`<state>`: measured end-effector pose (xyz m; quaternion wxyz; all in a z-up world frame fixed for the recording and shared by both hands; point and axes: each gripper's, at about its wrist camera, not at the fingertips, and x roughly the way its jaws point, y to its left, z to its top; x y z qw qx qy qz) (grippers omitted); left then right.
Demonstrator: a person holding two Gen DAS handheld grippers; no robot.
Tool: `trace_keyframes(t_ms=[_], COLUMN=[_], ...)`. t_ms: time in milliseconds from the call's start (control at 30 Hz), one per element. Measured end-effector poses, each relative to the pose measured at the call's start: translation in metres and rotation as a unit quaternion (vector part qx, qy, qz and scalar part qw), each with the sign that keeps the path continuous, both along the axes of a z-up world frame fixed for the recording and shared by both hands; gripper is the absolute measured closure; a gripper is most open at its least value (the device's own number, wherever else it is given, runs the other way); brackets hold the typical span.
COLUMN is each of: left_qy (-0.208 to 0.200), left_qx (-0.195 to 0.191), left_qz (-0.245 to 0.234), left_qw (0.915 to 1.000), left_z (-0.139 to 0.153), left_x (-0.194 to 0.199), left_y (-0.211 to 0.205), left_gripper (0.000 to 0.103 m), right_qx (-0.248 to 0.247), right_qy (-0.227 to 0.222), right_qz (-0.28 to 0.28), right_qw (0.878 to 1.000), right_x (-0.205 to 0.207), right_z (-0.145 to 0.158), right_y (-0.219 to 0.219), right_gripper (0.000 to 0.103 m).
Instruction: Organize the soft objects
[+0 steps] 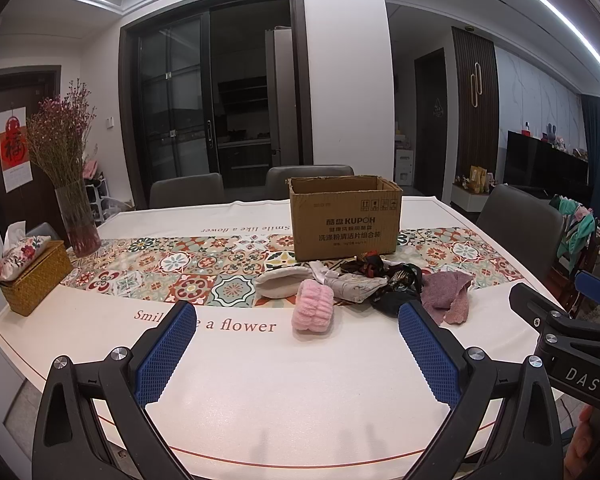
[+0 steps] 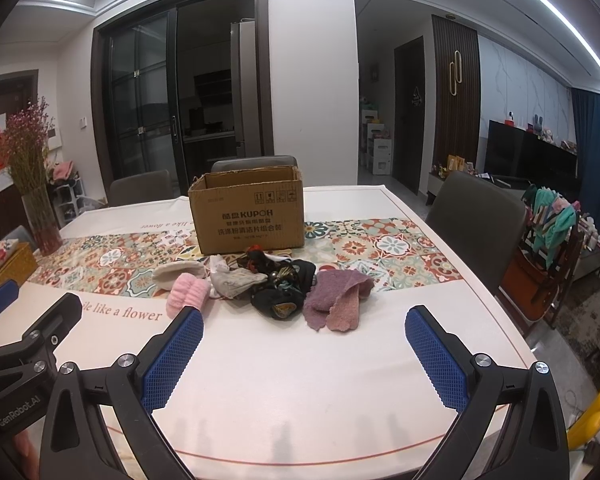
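Observation:
A row of soft items lies in front of an open cardboard box (image 1: 342,216) (image 2: 249,211). It holds a fluffy pink piece (image 1: 313,309) (image 2: 187,294), a cream piece (image 1: 281,285) (image 2: 178,273), a grey cloth (image 1: 350,285) (image 2: 236,282), a dark bundle (image 1: 396,288) (image 2: 281,292) and a purple fuzzy cloth (image 1: 449,294) (image 2: 336,296). My left gripper (image 1: 296,350) is open and empty above the near table, short of the pink piece. My right gripper (image 2: 304,354) is open and empty, short of the dark bundle and purple cloth.
The table (image 1: 260,392) has a white cloth with a patterned runner (image 1: 180,268). A glass vase of dried flowers (image 1: 78,220) and a woven tissue box (image 1: 34,276) stand at the left. Chairs (image 2: 476,224) ring the table.

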<state>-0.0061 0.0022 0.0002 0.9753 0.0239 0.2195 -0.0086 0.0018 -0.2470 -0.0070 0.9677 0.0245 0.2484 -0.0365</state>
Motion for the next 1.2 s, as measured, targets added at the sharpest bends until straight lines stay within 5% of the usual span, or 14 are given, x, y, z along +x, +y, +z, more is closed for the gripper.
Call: trace_keyframes(t_ms=[1200], left_qy=[0.002], left_qx=[-0.001], left_qz=[-0.005], left_qw=[1.0], left_z=[-0.0013], left_x=[-0.0004], left_y=[-0.001], left_gripper=[0.0], right_qx=[-0.001], right_qy=[0.001], right_qz=[0.0], right_qw=[1.0], right_x=[0.0006], right_z=[0.0004], right_y=[-0.0038], right_gripper=[0.001])
